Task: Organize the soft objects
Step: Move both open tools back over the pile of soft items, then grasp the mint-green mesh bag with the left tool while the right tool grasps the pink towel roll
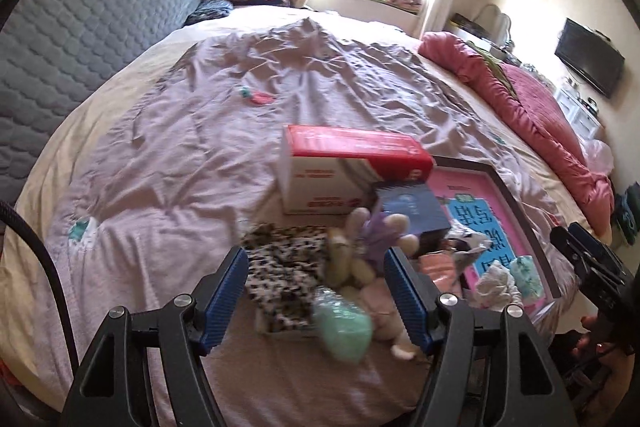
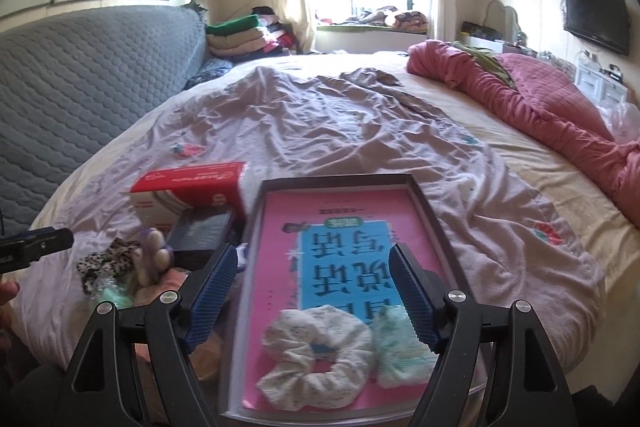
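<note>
Left gripper (image 1: 316, 301) hovering with jaws spread wide, nothing gripped, over a heap on the bed (image 1: 160, 155): leopard-print scrunchie (image 1: 280, 279), plush rabbit (image 1: 352, 255) and mint-green soft bundle (image 1: 344, 331) seen between the blue fingers (image 1: 224, 299), apparently below them and untouched. Right gripper (image 2: 312, 295) likewise released, jaws parted wide over the near end of the tray (image 2: 436, 223); white floral scrunchie (image 2: 316, 359) between the fingers, pale green cloth (image 2: 400, 351) beside the right finger, toward the tray's near right corner. Red-and-white box (image 2: 188, 191) off the tray's far left corner.
</note>
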`<action>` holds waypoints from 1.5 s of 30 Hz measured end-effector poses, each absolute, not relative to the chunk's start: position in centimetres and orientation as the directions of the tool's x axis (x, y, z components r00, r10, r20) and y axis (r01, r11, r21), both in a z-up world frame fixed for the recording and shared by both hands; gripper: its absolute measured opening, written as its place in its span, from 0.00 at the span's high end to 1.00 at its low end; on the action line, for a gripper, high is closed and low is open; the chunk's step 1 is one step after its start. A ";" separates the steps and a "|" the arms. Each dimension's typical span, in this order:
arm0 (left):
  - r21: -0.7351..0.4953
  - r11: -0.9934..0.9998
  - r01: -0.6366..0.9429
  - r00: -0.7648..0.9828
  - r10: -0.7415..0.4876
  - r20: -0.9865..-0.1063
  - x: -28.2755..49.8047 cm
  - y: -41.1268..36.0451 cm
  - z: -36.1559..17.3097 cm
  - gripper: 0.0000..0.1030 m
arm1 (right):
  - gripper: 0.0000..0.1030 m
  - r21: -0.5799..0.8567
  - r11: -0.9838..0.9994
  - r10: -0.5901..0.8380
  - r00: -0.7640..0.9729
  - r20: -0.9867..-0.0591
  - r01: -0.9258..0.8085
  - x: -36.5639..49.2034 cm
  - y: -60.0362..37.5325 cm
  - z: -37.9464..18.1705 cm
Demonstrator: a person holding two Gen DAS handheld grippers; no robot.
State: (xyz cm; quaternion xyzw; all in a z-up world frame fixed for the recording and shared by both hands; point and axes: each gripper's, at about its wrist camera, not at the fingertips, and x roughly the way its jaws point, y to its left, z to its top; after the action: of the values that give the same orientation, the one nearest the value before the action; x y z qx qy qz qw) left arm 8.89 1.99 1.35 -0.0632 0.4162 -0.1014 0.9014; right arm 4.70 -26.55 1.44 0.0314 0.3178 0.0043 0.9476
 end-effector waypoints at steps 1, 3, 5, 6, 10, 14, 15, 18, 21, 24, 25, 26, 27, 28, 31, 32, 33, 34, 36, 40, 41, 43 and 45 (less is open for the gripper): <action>-0.206 0.971 0.124 0.629 -0.238 -0.740 9.0 2.4 1.2 0.33 | 0.23 0.062 0.998 0.033 0.796 -0.604 0.005 4.8 -26.2 1.5; -0.213 0.970 0.120 0.620 -0.241 -0.747 9.0 2.8 0.9 0.33 | 0.23 0.065 0.998 0.050 0.792 -0.609 -0.013 4.9 -25.4 1.6; -0.221 0.967 0.123 0.608 -0.249 -0.753 8.9 2.9 0.5 0.33 | 0.23 0.070 0.997 0.067 0.789 -0.611 -0.030 4.9 -24.7 1.6; -0.222 0.967 0.127 0.598 -0.253 -0.761 8.9 2.8 0.3 0.32 | 0.23 0.071 0.997 0.072 0.788 -0.612 -0.036 4.9 -24.4 1.7; -0.217 0.964 0.155 0.564 -0.266 -0.782 8.4 1.9 -0.7 0.33 | 0.23 0.065 0.995 0.101 0.773 -0.626 -0.077 5.2 -22.8 1.6; -0.238 0.956 0.173 0.517 -0.293 -0.804 8.0 0.7 -2.0 0.33 | 0.23 0.062 0.992 0.124 0.756 -0.643 -0.110 5.3 -21.5 1.3; -0.246 0.953 0.178 0.499 -0.303 -0.812 8.0 0.3 -2.5 0.33 | 0.23 0.066 0.991 0.130 0.752 -0.646 -0.115 5.2 -21.3 1.2; -0.255 0.949 0.184 0.457 -0.312 -0.833 7.8 -0.7 -3.6 0.33 | 0.23 0.071 0.989 0.144 0.740 -0.657 -0.129 5.2 -20.8 0.8; -0.249 0.950 0.190 0.438 -0.309 -0.844 7.7 -1.4 -4.4 0.33 | 0.23 0.061 0.987 0.152 0.726 -0.670 -0.150 5.3 -20.1 0.5; -0.259 0.946 0.193 0.432 -0.319 -0.844 7.7 -1.6 -4.7 0.33 | 0.23 0.061 0.983 0.167 0.707 -0.687 -0.174 5.4 -19.6 0.2; -0.265 0.945 0.192 0.426 -0.324 -0.845 7.7 -1.6 -4.9 0.33 | 0.23 0.061 0.982 0.172 0.701 -0.692 -0.181 5.4 -19.4 0.0; -0.275 0.943 0.188 0.419 -0.330 -0.846 7.8 -1.6 -5.0 0.34 | 0.23 0.059 0.981 0.173 0.693 -0.700 -0.186 5.4 -19.2 -0.2; -0.285 0.941 0.185 0.414 -0.338 -0.845 7.9 -1.5 -5.2 0.35 | 0.23 0.053 0.980 0.172 0.686 -0.707 -0.191 5.5 -19.0 -0.4; -0.294 0.939 0.179 0.408 -0.343 -0.846 8.0 -1.4 -5.5 0.35 | 0.23 0.049 0.979 0.173 0.680 -0.712 -0.198 5.5 -18.8 -0.5; -0.311 0.936 0.167 0.395 -0.352 -0.848 8.4 -1.3 -5.9 0.38 | 0.23 0.040 0.976 0.175 0.665 -0.726 -0.213 5.5 -18.4 -1.0; -0.312 0.936 0.165 0.394 -0.352 -0.849 8.5 -1.3 -6.0 0.39 | 0.23 0.039 0.975 0.177 0.660 -0.730 -0.218 5.6 -18.3 -1.2; -0.309 0.937 0.163 0.396 -0.349 -0.850 8.7 -1.2 -6.1 0.41 | 0.23 0.037 0.974 0.178 0.652 -0.737 -0.223 5.7 -18.1 -1.4; -0.308 0.938 0.160 0.397 -0.347 -0.850 8.8 -1.2 -6.2 0.42 | 0.23 0.035 0.973 0.177 0.647 -0.741 -0.226 5.8 -18.0 -1.6; -0.320 0.935 0.154 0.393 -0.355 -0.848 9.2 -1.1 -6.5 0.45 | 0.23 0.036 0.972 0.179 0.636 -0.751 -0.230 5.9 -17.8 -2.0; -0.347 0.926 0.150 0.380 -0.378 -0.844 9.7 -0.8 -7.2 0.54 | 0.23 0.053 0.971 0.189 0.609 -0.770 -0.234 6.5 -17.3 -2.8; -0.350 0.924 0.152 0.380 -0.381 -0.843 9.7 -0.7 -7.3 0.56 | 0.23 0.056 0.971 0.189 0.604 -0.774 -0.232 6.7 -17.2 -2.9; -0.350 0.923 0.161 0.382 -0.385 -0.840 9.7 -0.7 -7.4 0.59 | 0.23 0.064 0.971 0.192 0.592 -0.783 -0.231 7.1 -16.9 -3.3; -0.348 0.922 0.172 0.382 -0.388 -0.839 9.6 -0.6 -7.5 0.60 | 0.23 0.072 0.969 0.201 0.578 -0.791 -0.237 7.6 -16.4 -3.5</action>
State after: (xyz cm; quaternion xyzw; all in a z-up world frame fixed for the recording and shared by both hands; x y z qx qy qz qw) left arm 9.63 -0.58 -7.45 -0.1021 0.5293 -0.1696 0.8250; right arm 7.56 -16.40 -3.51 -0.0206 0.4423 0.1233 0.8881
